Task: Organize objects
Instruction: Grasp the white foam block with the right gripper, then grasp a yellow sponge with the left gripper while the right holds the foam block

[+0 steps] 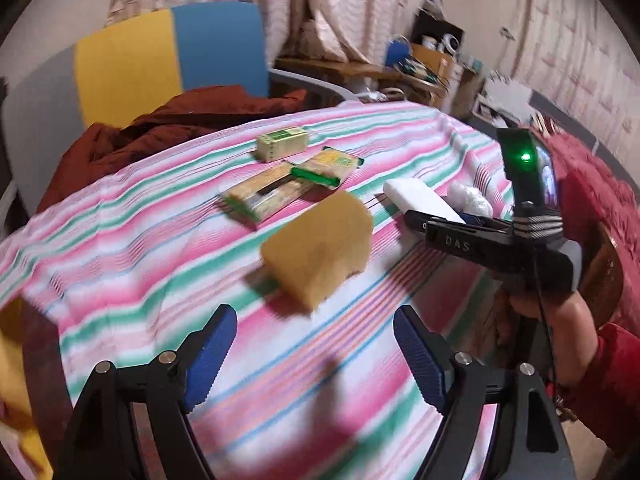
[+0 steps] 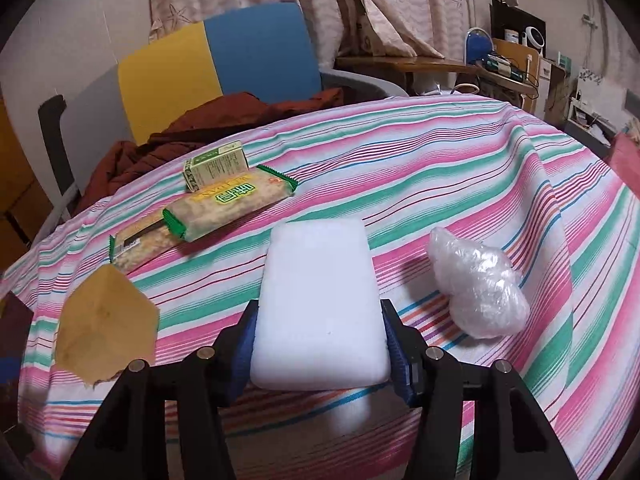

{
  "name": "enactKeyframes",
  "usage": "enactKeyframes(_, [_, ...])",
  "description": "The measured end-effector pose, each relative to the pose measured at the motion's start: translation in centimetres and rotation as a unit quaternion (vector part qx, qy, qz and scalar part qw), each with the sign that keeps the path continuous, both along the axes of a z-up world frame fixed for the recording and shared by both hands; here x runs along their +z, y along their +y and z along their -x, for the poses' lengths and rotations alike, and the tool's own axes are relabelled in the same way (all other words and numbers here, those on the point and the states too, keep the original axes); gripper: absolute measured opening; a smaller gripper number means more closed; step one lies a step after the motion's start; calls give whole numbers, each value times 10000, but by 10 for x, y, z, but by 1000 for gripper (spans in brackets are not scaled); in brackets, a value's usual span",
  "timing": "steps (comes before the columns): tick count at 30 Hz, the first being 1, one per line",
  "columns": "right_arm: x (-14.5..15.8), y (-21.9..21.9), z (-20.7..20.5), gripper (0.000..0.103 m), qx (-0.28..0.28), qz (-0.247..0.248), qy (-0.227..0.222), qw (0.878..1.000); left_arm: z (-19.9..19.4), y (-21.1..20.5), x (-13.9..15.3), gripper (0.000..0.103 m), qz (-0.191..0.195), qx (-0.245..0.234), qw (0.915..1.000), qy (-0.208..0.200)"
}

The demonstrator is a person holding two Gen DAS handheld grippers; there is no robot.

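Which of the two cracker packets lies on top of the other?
The cracker packet with the green label, the one nearer the small green box. Its near end rests across the other cracker packet, which lies flat on the striped cloth towards the yellow sponge.

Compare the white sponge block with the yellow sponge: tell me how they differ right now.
The white sponge block is clean white and evenly rectangular; the yellow sponge is mustard-coloured, stained and ragged at its near corner.

The white block is clamped between the right gripper's pads; the yellow sponge lies free on the striped tablecloth, ahead of the open left gripper.

Both are blocks of similar bulk on the same cloth.
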State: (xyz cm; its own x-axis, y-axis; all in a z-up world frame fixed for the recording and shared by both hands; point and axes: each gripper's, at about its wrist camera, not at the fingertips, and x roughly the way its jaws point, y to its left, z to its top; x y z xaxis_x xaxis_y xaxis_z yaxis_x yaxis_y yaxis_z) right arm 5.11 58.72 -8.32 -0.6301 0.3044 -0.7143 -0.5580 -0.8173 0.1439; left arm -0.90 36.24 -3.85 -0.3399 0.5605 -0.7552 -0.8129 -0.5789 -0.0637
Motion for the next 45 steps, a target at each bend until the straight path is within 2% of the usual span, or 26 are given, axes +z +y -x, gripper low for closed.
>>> enactKeyframes(2, [-1, 0, 3, 58, -1, 1, 2, 10000, 6, 12, 2, 82, 88, -140, 9998, 133])
enactKeyframes(5, [-2, 0, 5, 58, -2, -16, 18, 10000, 11, 32, 2, 82, 320, -408, 9971, 564])
enactKeyframes(9, [-4, 3, 5, 58, -7, 33, 96, 9999, 14, 53, -9, 82, 741, -921, 9878, 1010])
enactKeyframes(11, [-4, 3, 5, 58, -10, 47, 130, 9999, 16, 57, -13, 82, 696, -1017, 9886, 866])
enactKeyframes(13, [-5, 3, 5, 58, -12, 49, 147, 9999, 18, 56, -16, 82, 520, -1033, 9916, 579])
enactKeyframes(15, [-6, 3, 6, 58, -17, 36, 147, 9999, 17, 52, -15, 80, 232, -878, 9948, 466])
enactKeyframes(17, [-6, 3, 7, 58, -21, 12, 138, 9999, 16, 49, -14, 71, -25, -766, 9964, 364])
enactKeyframes(20, [-6, 3, 6, 58, -22, 24, 164, 9999, 11, 42, -14, 66, -302, -624, 9970, 341])
enactKeyframes(22, [-6, 3, 6, 58, -24, 28, 176, 9998, 10, 42, -17, 66, -248, -590, 9969, 449])
enactKeyframes(25, [-7, 3, 6, 58, -26, 10, 163, 9999, 8, 47, -23, 66, 91, -536, 9952, 820])
enactKeyframes(28, [-7, 3, 6, 58, -26, 6, 165, 9999, 8, 47, -27, 66, 126, -531, 9947, 866])
enactKeyframes(32, [-7, 3, 5, 58, -31, -22, 156, 9999, 6, 50, -28, 58, 157, -496, 9947, 881])
enactKeyframes(45, [-1, 0, -2, 57, -123, -188, 302, 9993, 10, 19, -31, 51, -317, -29, 9978, 581])
